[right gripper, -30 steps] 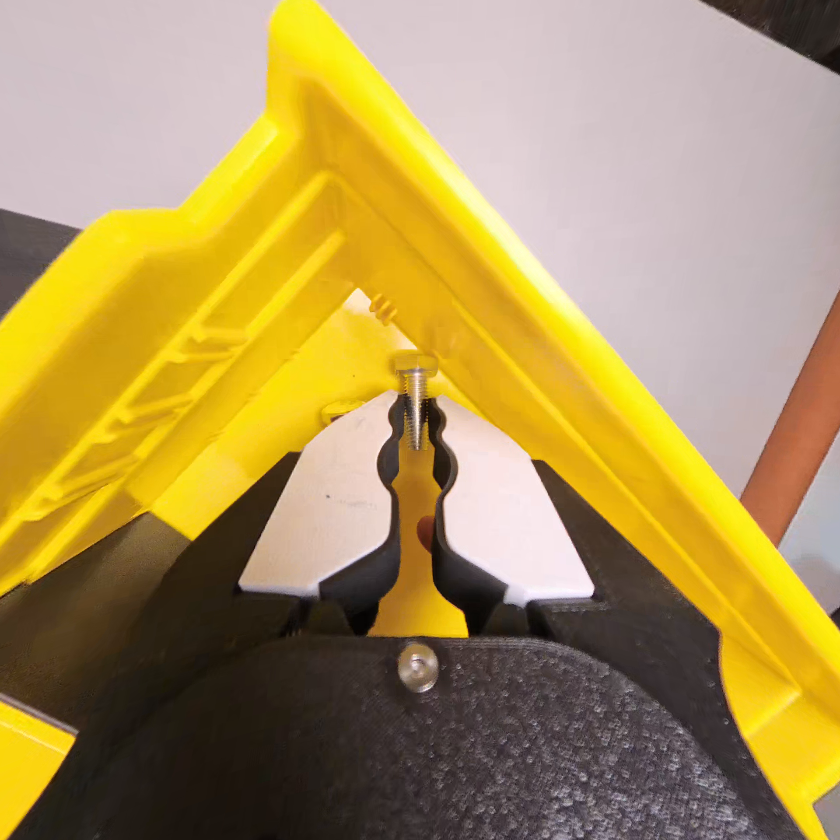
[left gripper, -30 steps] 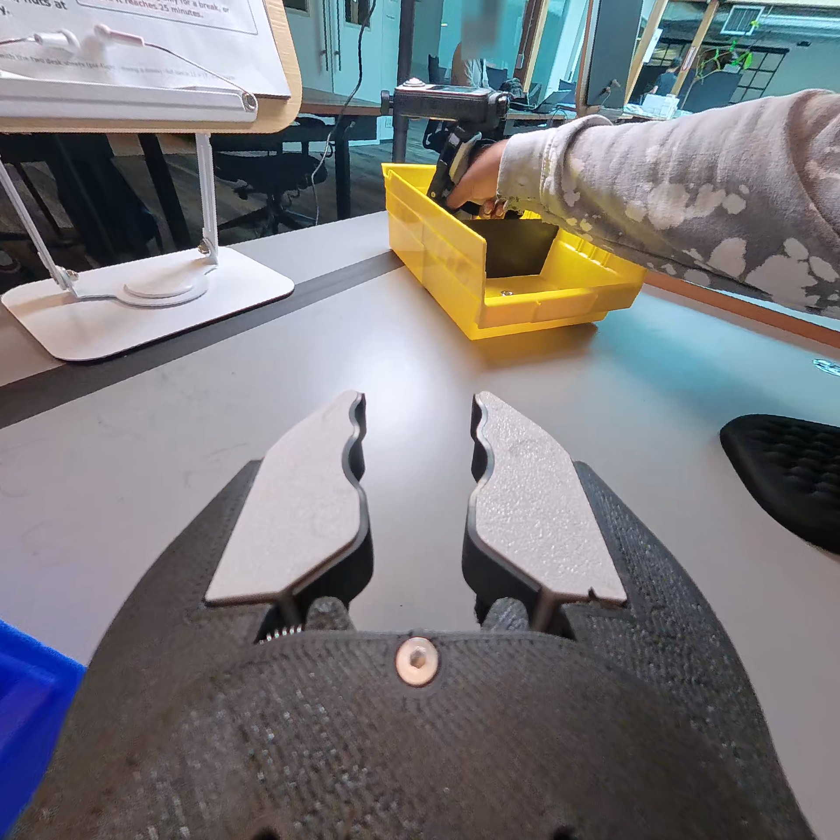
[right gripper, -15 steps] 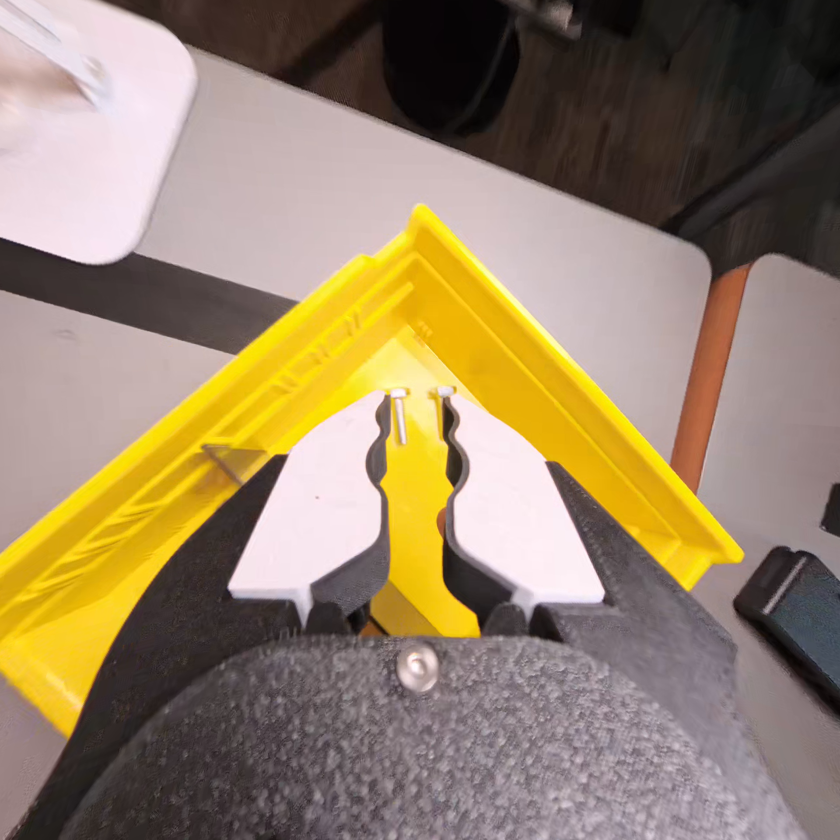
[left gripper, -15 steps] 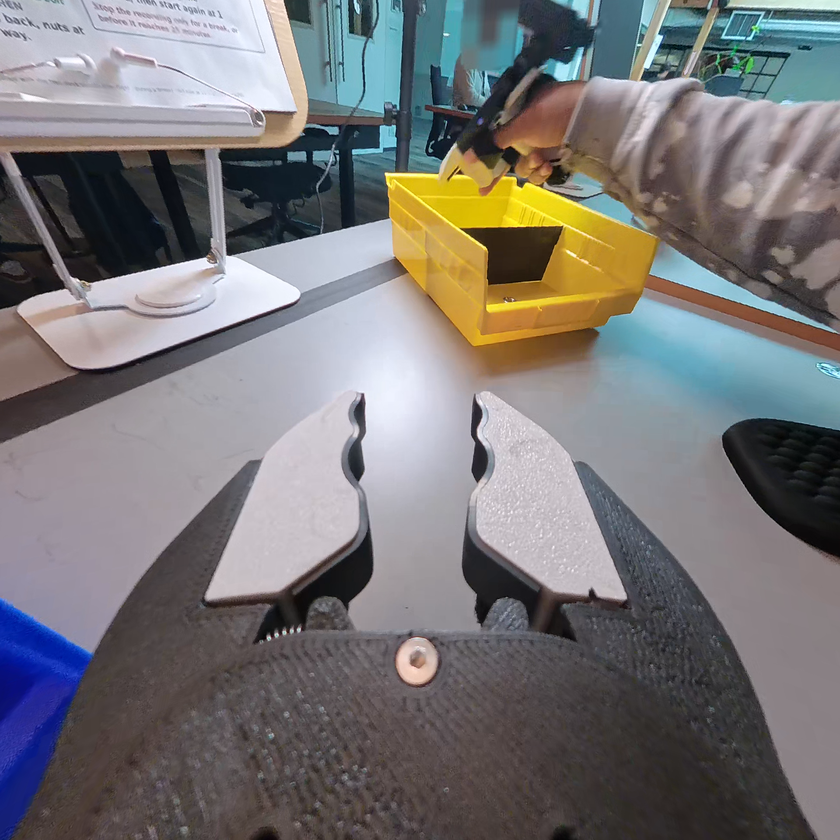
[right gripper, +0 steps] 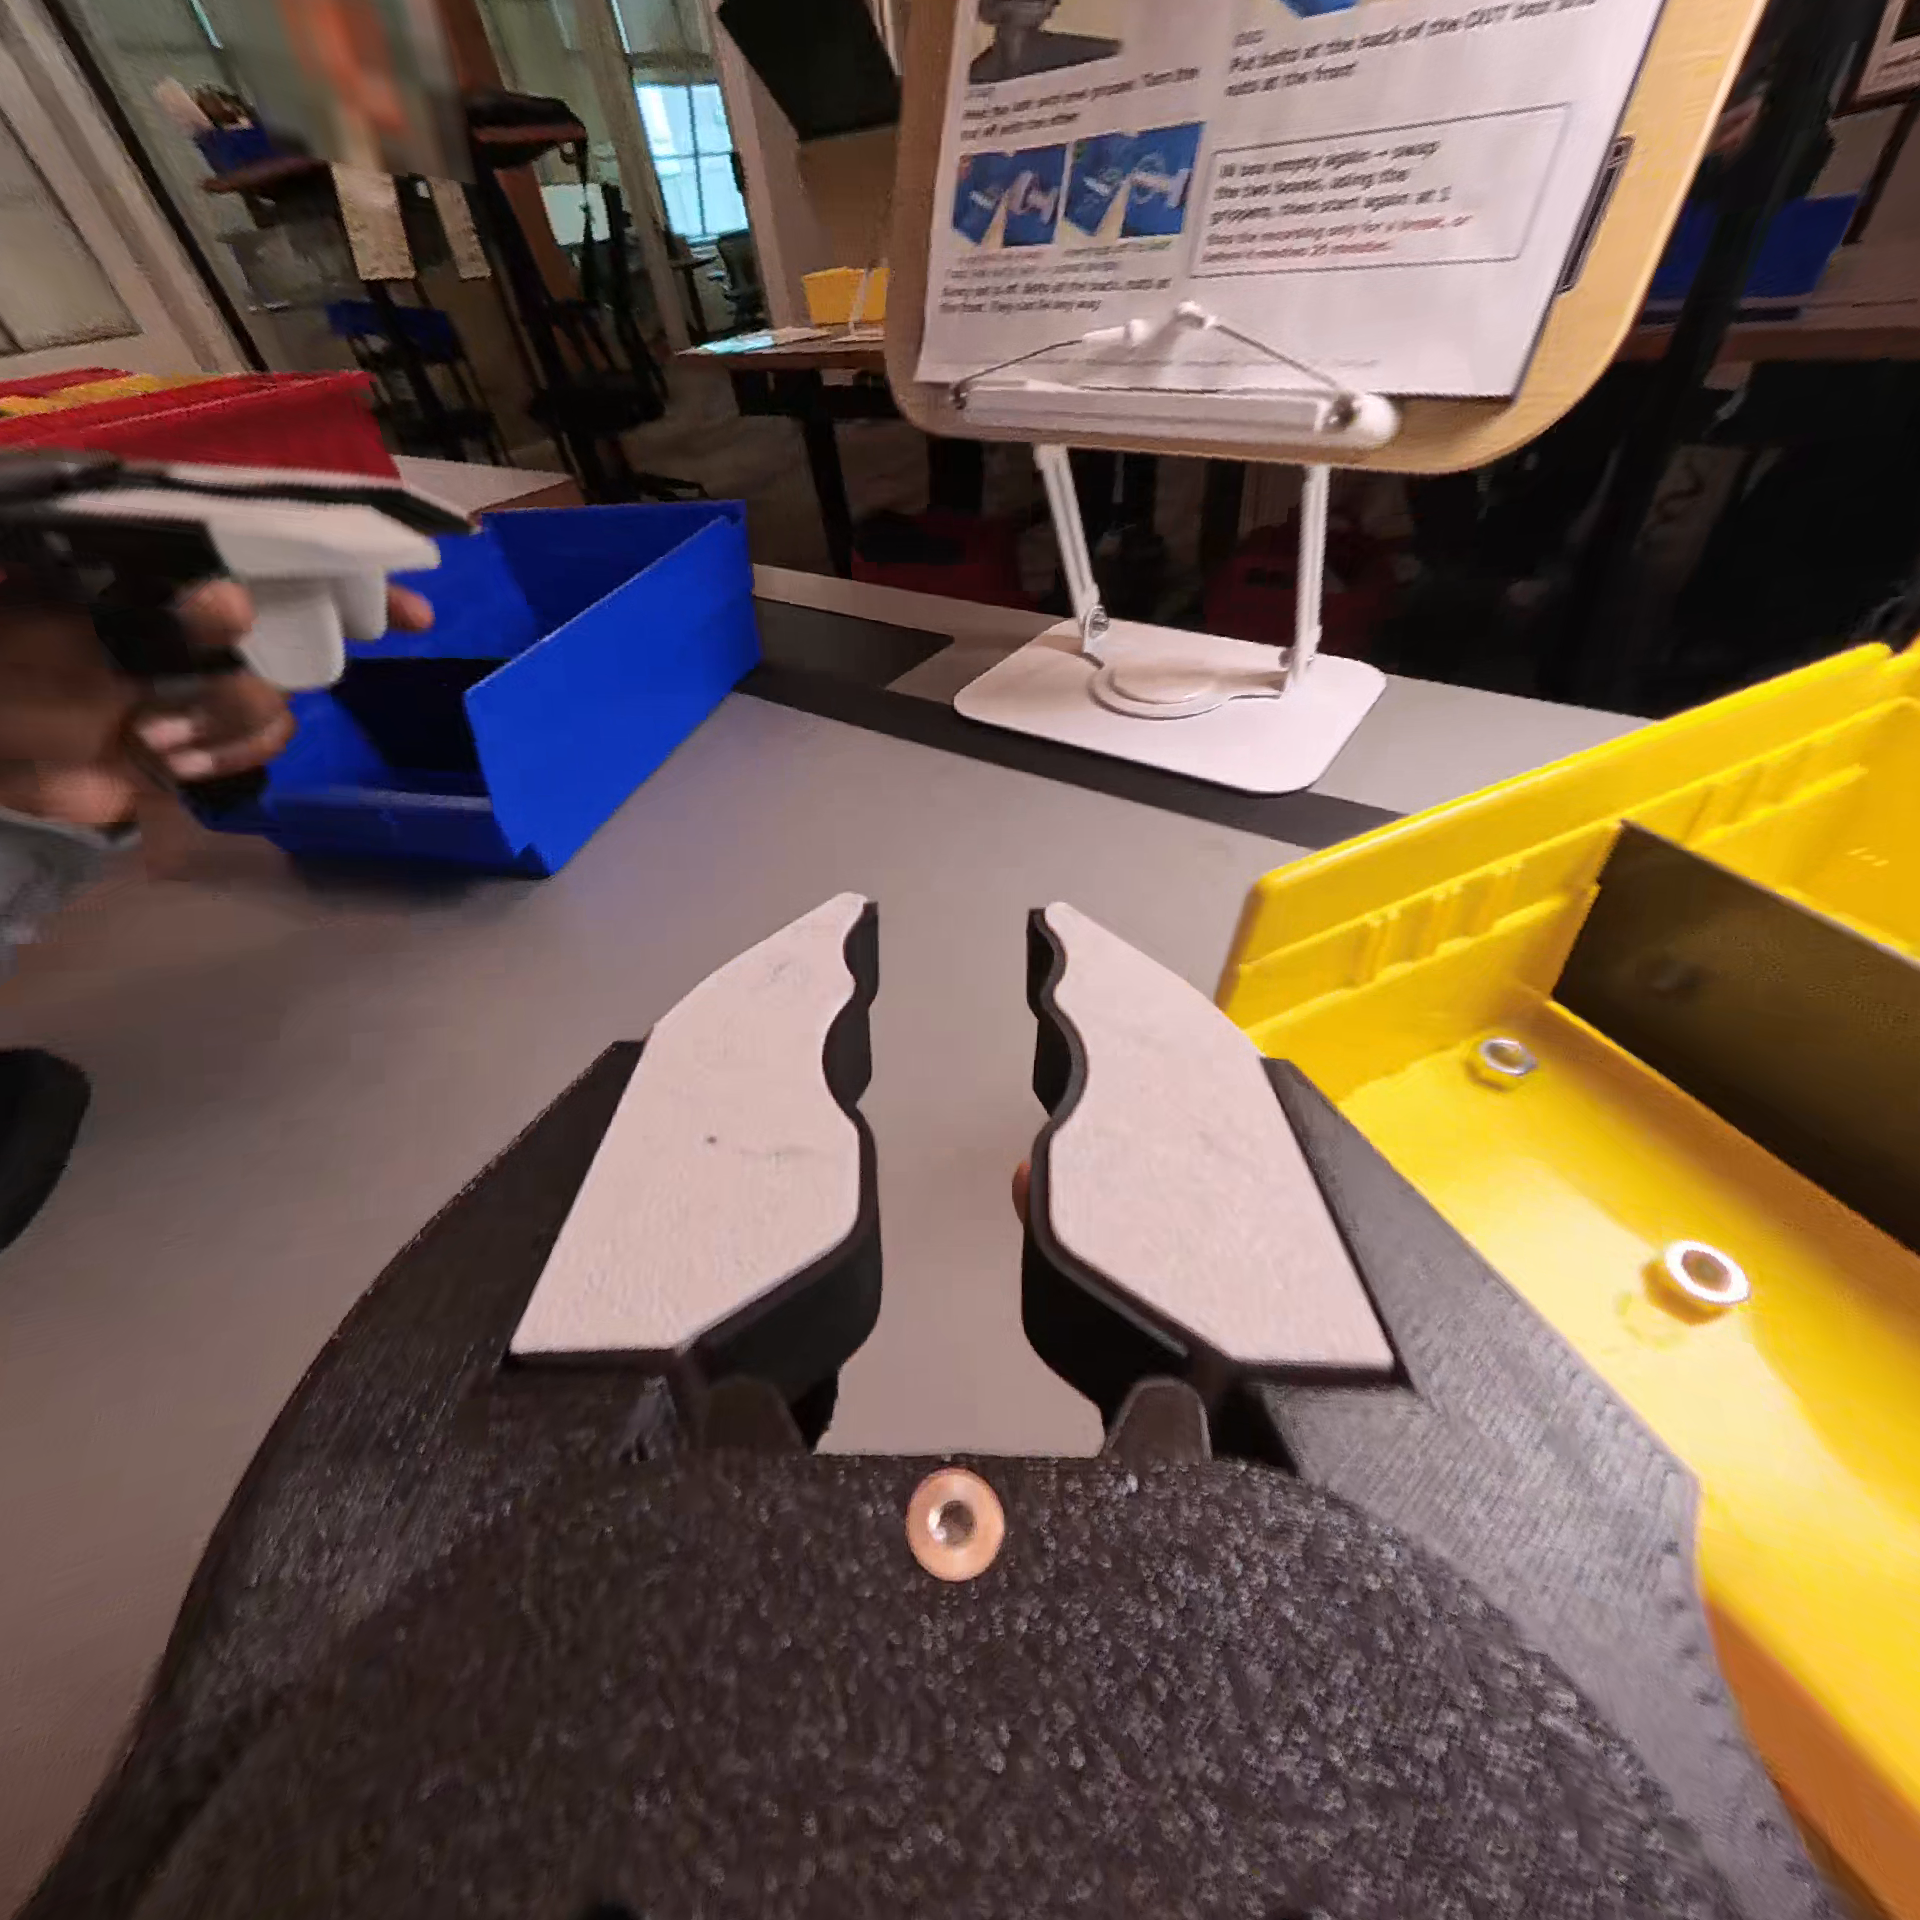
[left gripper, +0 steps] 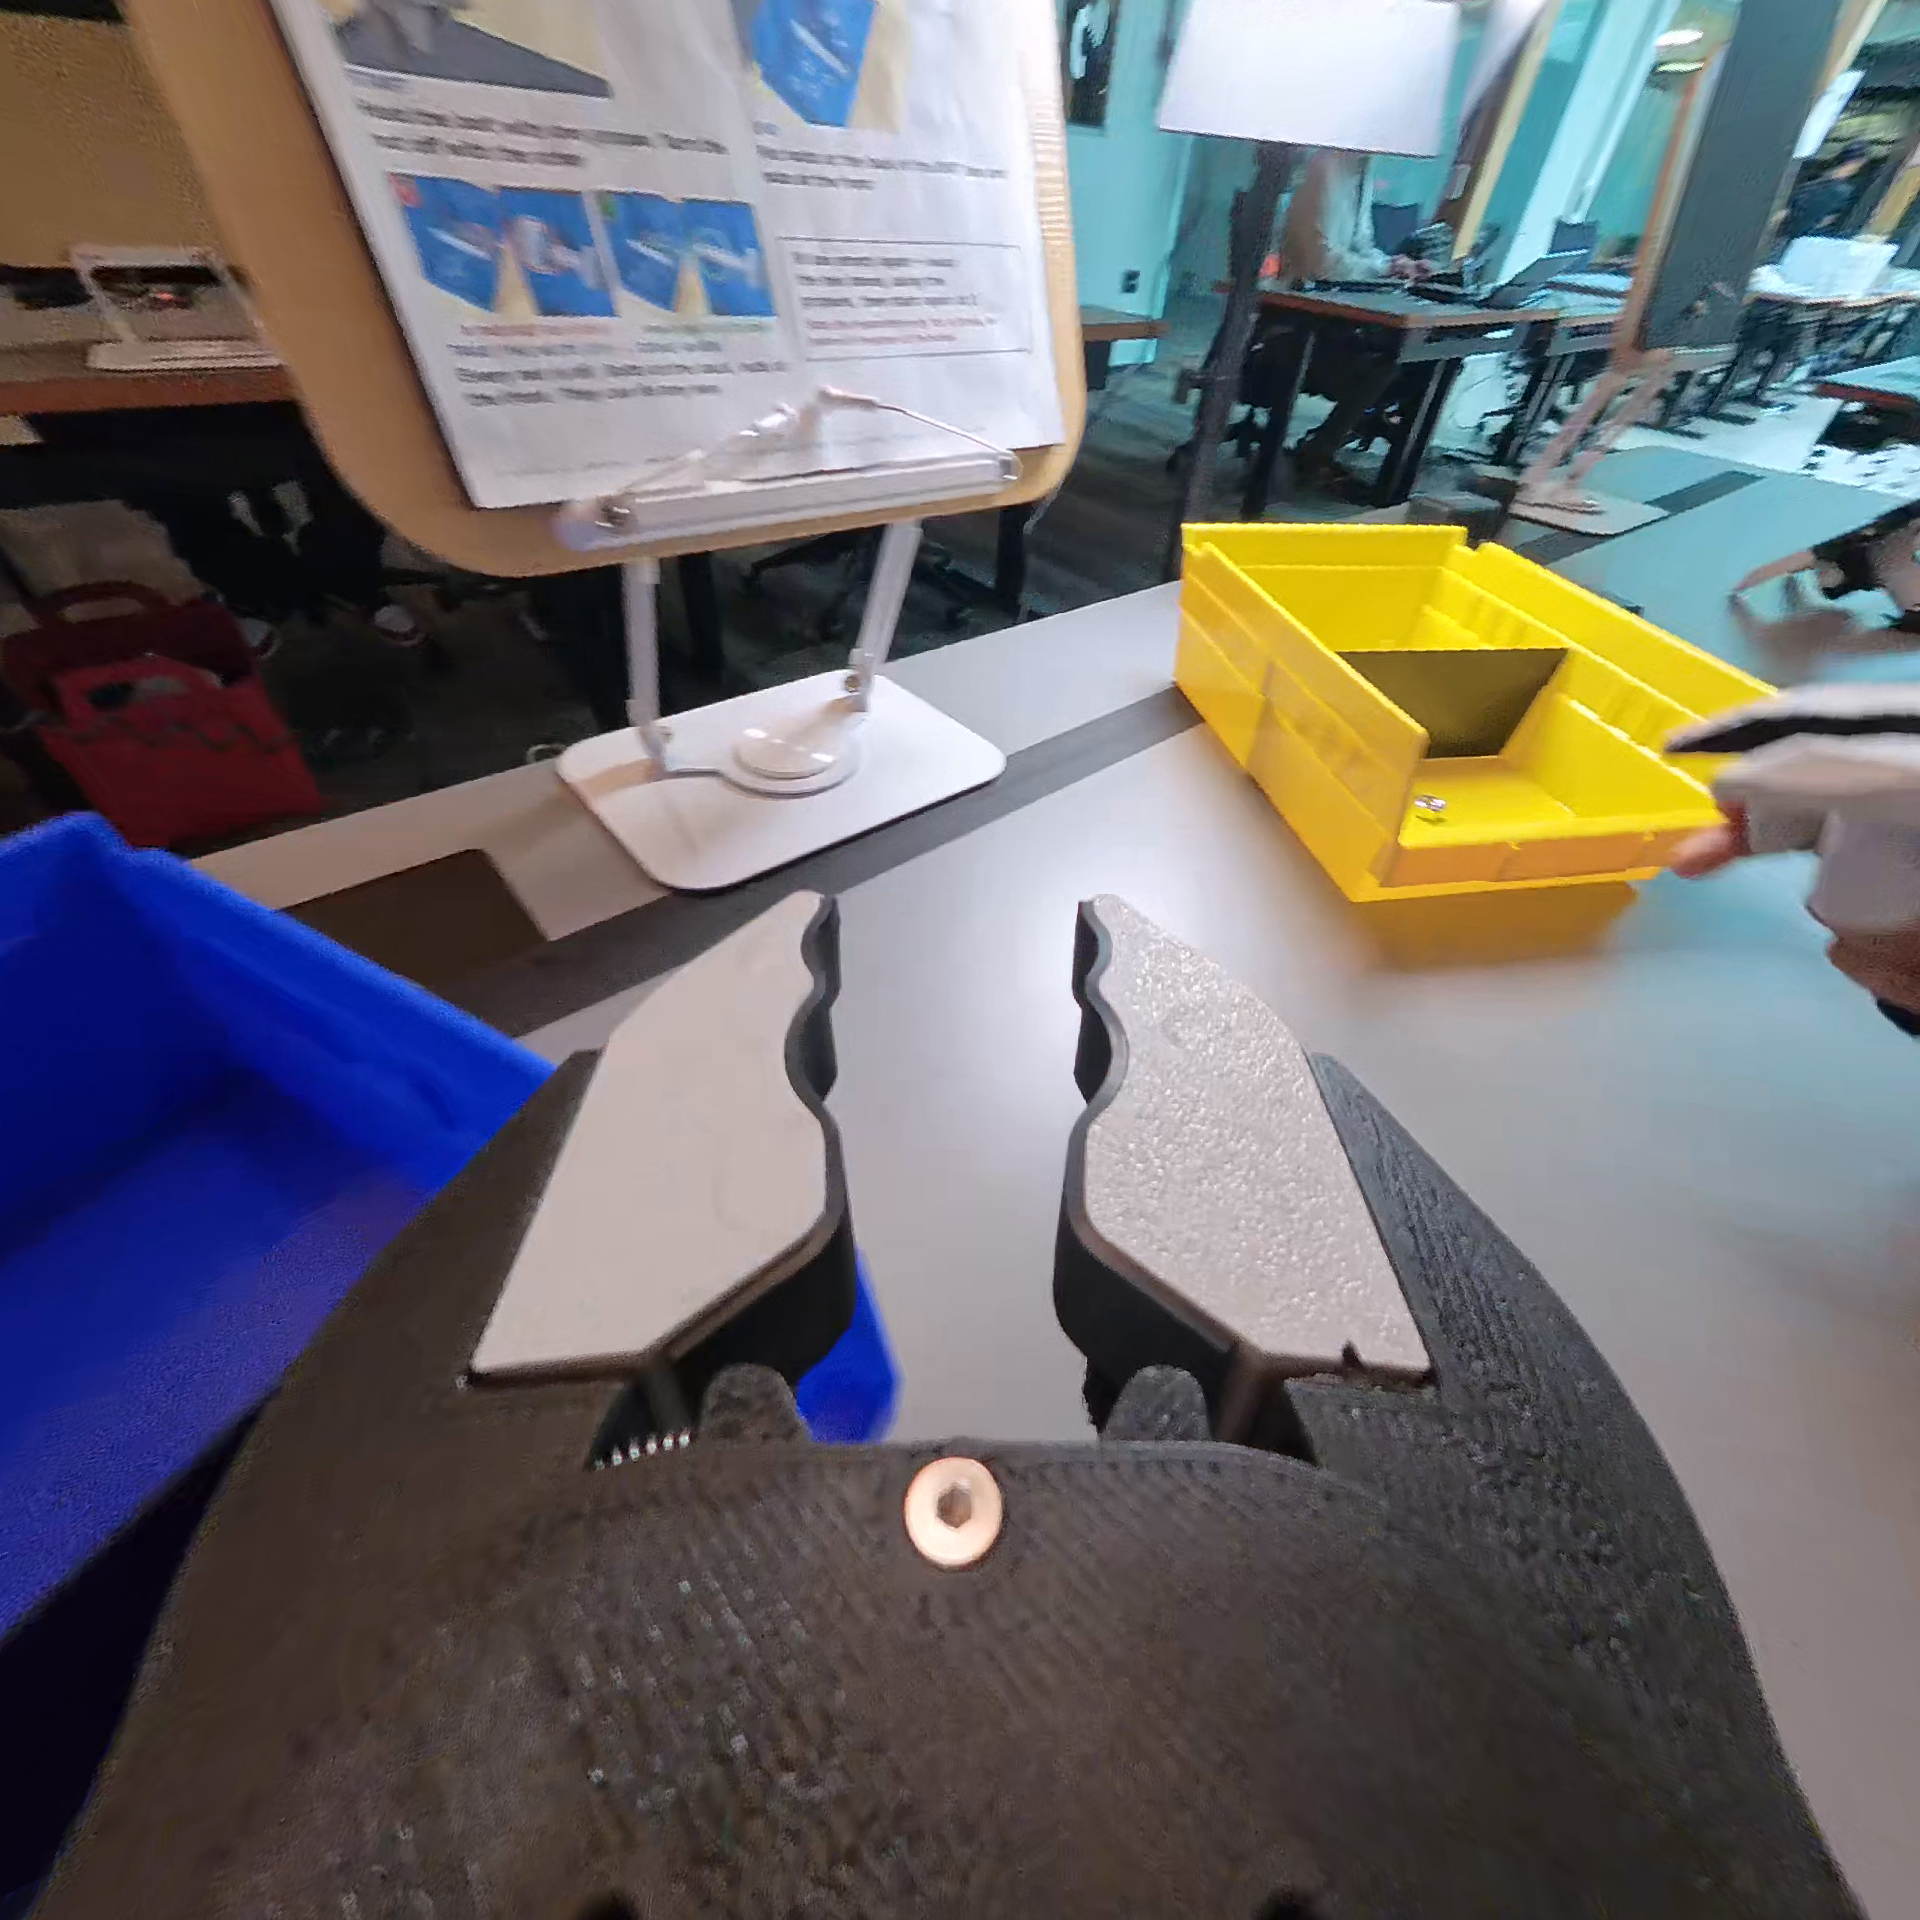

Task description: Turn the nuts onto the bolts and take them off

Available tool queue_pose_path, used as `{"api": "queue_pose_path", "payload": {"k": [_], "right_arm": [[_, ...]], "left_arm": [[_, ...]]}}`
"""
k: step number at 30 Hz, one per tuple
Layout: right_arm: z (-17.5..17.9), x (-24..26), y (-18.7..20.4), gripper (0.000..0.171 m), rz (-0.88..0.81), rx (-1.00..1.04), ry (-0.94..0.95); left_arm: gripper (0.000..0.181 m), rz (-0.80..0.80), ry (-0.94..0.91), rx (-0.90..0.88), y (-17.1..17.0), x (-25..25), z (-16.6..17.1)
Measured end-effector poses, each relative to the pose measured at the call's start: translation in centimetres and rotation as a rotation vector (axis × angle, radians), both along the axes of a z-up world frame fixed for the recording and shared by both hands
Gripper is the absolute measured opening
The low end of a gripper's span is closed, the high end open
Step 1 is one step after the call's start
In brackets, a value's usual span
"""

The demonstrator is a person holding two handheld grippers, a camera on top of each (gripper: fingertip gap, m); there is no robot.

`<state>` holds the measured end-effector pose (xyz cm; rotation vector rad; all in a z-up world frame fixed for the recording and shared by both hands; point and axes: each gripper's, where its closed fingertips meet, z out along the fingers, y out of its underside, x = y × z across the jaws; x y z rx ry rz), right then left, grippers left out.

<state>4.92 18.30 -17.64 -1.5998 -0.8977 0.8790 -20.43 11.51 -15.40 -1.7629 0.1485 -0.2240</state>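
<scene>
A yellow bin (right gripper: 1455,935) with a black divider (right gripper: 1766,997) sits on the grey tabletop (left gripper: 1351,1039), which a dark stripe (left gripper: 1039,769) crosses. The other bin (right gripper: 613,665) is blue. The stand (left gripper: 790,790) is white. Silver nuts (right gripper: 1704,1276) lie on yellow.

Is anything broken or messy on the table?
Nothing looks broken or spilled. Two loose nuts lie on the floor of the yellow bin, the blue bin sits upright, and both the left gripper and right gripper are open and empty.

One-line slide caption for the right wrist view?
Right gripper, jaws open and empty, hangs over the grey table beside a yellow bin holding two nuts.
</scene>
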Motion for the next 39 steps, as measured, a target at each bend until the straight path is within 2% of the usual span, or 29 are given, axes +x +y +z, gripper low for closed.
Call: {"api": "queue_pose_path", "payload": {"k": [3, 7, 11, 15, 18, 22, 27, 32, 36, 39], "right_arm": [[-1.5, -0.5, -1.7, 0.029, 0.028, 0.059, -0.007], [-1.3, -1.3, -2.8, 0.03, 0.075, 0.09, 0.001], [-1.5, -2.0, -3.6, 0.03, 0.113, 0.109, 0.003], [-2.5, -2.1, -4.1, 0.029, 0.132, 0.111, -0.022], [-3.2, -1.9, -3.9, 0.029, 0.133, 0.103, -0.039], [-3.5, -1.5, -3.6, 0.028, 0.129, 0.087, -0.04], [-4.2, -1.5, -3.2, 0.027, 0.134, 0.057, -0.048], [-4.5, -1.4, -3.1, 0.026, 0.136, 0.043, -0.053], [-4.4, -1.4, -3.1, 0.025, 0.134, 0.047, -0.056], [-4.3, -1.3, -3.2, 0.024, 0.129, 0.055, -0.059]], "left_arm": [[0.042, 0.08, 0.003, -0.074, 0.4, -5.3, 1.8], [0.042, 0.182, 0.011, -0.309, 1.2, -12.9, 1.6], [0.043, 0.291, 0.084, -0.621, 1.5, -19.5, -2.2], [0.042, 0.348, 0.164, -0.887, 1.8, -23.5, -7.2], [0.042, 0.383, 0.379, -1.11, 0.8, -26.4, -11.1], [0.04, 0.393, 0.646, -1.322, -0.3, -28.9, -14.1], [0.034, 0.417, 0.669, -1.421, -0.4, -30.2, -15.9], [0.026, 0.461, 0.687, -1.442, -0.6, -31.8, -16.0], [0.024, 0.441, 0.701, -1.434, -0.6, -31.8, -16.1], [0.015, 0.408, 0.718, -1.399, -0.7, -31.4, -15.4]]}}
